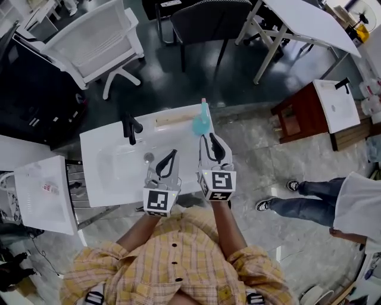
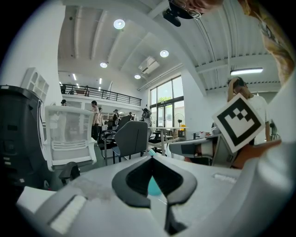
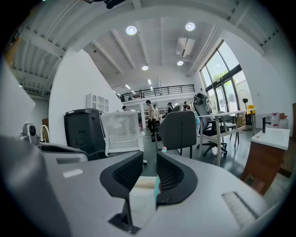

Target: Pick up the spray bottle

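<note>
The teal spray bottle [image 1: 202, 121] with a pink top stands upright at the far right edge of the white basin counter [image 1: 107, 149]. My right gripper [image 1: 209, 138] hangs just short of it, open, with nothing between its fingers. In the right gripper view the bottle [image 3: 158, 186] shows as a teal sliver ahead, mostly hidden behind the right gripper [image 3: 149, 157]. My left gripper [image 1: 173, 153] is over the basin beside the right one, shut and empty. Through the loop of the left gripper [image 2: 151, 158] a bit of the bottle [image 2: 153, 186] shows.
A black faucet [image 1: 131, 127] stands at the counter's far left, a wooden strip [image 1: 175, 119] lies along its back, a drain [image 1: 149, 157] sits in the bowl. A white chair [image 1: 95, 36], a dark chair [image 1: 208, 18], a wooden cabinet [image 1: 300, 113] and a standing person [image 1: 333, 202] surround it.
</note>
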Demonstrator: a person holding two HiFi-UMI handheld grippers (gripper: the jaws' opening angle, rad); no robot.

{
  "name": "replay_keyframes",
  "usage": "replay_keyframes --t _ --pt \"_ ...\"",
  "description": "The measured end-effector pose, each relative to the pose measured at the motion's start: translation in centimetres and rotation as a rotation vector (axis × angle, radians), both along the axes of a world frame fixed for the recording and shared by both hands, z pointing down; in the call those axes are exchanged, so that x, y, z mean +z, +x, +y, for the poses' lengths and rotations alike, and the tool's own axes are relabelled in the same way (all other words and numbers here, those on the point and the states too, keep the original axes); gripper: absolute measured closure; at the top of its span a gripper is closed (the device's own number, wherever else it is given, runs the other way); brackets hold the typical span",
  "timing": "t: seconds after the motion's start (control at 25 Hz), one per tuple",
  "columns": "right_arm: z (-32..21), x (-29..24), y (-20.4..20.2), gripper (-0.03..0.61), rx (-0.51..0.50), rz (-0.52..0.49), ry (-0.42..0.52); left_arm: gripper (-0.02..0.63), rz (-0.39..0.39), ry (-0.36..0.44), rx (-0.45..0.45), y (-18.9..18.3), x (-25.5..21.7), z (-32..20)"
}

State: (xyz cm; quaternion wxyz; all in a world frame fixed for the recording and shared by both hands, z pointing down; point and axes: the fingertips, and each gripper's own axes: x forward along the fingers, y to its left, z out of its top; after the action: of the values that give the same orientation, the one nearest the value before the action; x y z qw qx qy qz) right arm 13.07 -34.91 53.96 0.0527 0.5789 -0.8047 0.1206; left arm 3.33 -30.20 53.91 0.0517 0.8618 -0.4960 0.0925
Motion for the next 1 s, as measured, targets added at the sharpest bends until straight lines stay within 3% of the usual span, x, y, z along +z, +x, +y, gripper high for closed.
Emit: replay_keyframes --t 0.48,1.0 --pt "-4.4 3.3 0.1 0.430 0.010 0.014 -0.060 0.615 -0.014 -0.013 -0.031 0.0 0.9 -1.3" --pt "-8.4 7.0 -0.3 0.410 0.018 0.076 -0.105 0.615 -0.032 -0.039 -0.059 -0.9 2.0 -1.4"
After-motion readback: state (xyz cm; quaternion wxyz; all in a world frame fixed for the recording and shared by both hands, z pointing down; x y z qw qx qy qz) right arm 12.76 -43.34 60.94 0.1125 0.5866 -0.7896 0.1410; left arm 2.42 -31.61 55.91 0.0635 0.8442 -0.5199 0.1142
